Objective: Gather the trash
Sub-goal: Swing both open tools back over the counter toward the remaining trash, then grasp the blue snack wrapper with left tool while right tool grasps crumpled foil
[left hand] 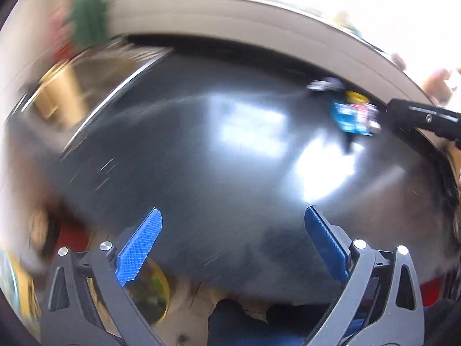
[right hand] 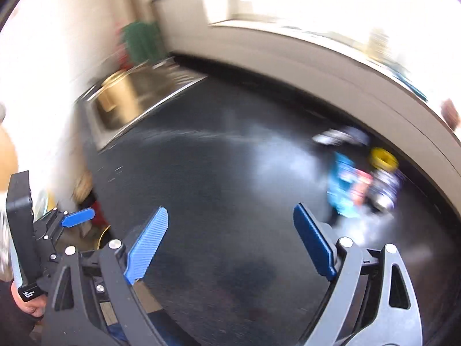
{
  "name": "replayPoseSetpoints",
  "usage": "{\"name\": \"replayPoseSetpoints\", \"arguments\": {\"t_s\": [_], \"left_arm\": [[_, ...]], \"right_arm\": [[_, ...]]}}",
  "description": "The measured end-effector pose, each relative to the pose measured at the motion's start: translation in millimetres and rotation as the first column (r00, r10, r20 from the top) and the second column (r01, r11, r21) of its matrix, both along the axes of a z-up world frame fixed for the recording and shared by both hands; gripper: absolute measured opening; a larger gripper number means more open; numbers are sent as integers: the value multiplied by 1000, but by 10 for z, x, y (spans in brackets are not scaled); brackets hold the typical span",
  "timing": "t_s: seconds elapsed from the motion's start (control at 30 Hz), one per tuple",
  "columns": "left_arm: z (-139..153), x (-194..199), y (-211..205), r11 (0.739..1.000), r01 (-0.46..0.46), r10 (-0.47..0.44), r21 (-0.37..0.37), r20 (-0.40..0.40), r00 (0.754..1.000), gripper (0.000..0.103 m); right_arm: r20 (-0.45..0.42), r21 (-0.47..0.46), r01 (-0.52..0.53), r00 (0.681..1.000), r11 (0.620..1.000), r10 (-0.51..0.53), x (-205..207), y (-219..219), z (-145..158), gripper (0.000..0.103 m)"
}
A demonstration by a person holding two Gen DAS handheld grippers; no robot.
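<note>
Your left hand-held gripper and right hand-held gripper: both spread wide, empty (blurred); blue wrapper far right on desk.

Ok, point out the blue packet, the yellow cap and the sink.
blue packet (right hand: 344,184), right wrist view, on its blue front.
yellow cap (right hand: 383,158), right wrist view, on its top rim.
sink (right hand: 126,106), right wrist view, on its steel basin wall.

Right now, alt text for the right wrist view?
Blurred fisheye view past the right claw, open and empty, over a glossy black countertop. A blue packet, a yellow-capped container and other blurred litter lie at the right near the wall; a metal sink sits at the far left. The left claw shows at the left edge.
</note>
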State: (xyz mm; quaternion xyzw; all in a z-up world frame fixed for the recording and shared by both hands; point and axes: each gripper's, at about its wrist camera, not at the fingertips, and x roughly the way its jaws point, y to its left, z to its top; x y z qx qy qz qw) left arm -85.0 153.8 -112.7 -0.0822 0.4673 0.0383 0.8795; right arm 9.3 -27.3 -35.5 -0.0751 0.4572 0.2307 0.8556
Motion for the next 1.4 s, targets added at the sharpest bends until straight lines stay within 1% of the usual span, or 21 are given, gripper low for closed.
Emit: {"name": "replayPoseSetpoints", "arguments": {"t_s": [0.07,0.13,0.2,0.27,0.3,0.4,0.43,0.6,0.67,0.73,0.8,0.87,0.97,1.07,1.1,1.2,1.23,1.27,1.33,1.37,1.4], "left_arm": [[81,270,-309,995,98,-98,-2,12,995,96],[149,467,-602,985,175,-175,1,20,984,96],[193,581,-842,973,229,-229,6,24,973,96],[217,671,-1081,961,277,-277,9,27,960,96],[252,657,-1184,956,292,-292,7,25,956,96],[249,813,-1387,946,324,-324,2,13,946,96],[246,849,-1442,944,331,-331,2,12,944,96],[189,1108,-1667,932,362,-363,14,8,932,96],[128,1276,-1752,930,366,-366,28,1,931,96],[70,1429,-1815,928,370,-370,33,-1,929,96],[-19,1625,-1881,930,365,-365,33,-18,931,96],[-100,1789,-1932,931,364,-364,31,-12,931,96],[-282,2030,-1998,924,380,-379,50,-22,925,96],[-473,2225,-1995,923,384,-383,18,-47,923,96],[-516,2271,-1994,925,379,-378,18,-51,924,96],[-644,2394,-2001,926,378,-376,20,-63,924,92],[-697,2438,-1998,927,376,-374,15,-73,925,89],[-737,2472,-1994,928,372,-370,6,-82,925,83],[-804,2540,-1967,932,361,-361,-16,-101,927,75],[-813,2561,-1954,933,360,-361,-28,-101,927,73],[-815,2581,-1938,932,360,-362,-34,-97,927,72]], "right_arm": [[-3,31,125,992,992,-125,53,-487,45,86],[-7,45,215,977,976,-215,54,-868,71,86],[-10,60,287,958,956,-287,63,-1207,79,86],[-11,72,329,944,942,-329,44,-1445,87,86],[-8,75,345,938,936,-345,43,-1541,88,86],[-13,90,365,931,927,-365,64,-1773,70,86],[-15,95,363,931,927,-363,106,-1811,96,86],[-47,111,329,944,938,-326,357,-1911,-12,86],[-63,116,315,949,942,-309,500,-1938,-59,84],[-86,119,293,955,949,-284,694,-1963,-131,80],[-90,110,268,962,957,-259,859,-1957,-191,80],[-102,109,227,971,968,-216,1070,-1931,-304,80],[-140,94,188,975,978,-174,1380,-1891,-514,75],[-190,81,162,971,984,-144,1733,-1821,-763,72],[-200,73,153,970,986,-135,1824,-1795,-836,72],[-225,47,119,969,992,-105,2042,-1698,-1053,70],[-234,39,109,967,993,-97,2101,-1666,-1120,69],[-238,29,104,967,994,-94,2153,-1639,-1175,68],[-251,19,92,964,996,-84,2258,-1591,-1282,64],[-255,17,88,963,996,-81,2294,-1571,-1313,62],[-255,16,85,964,996,-78,2316,-1558,-1327,57]]}}
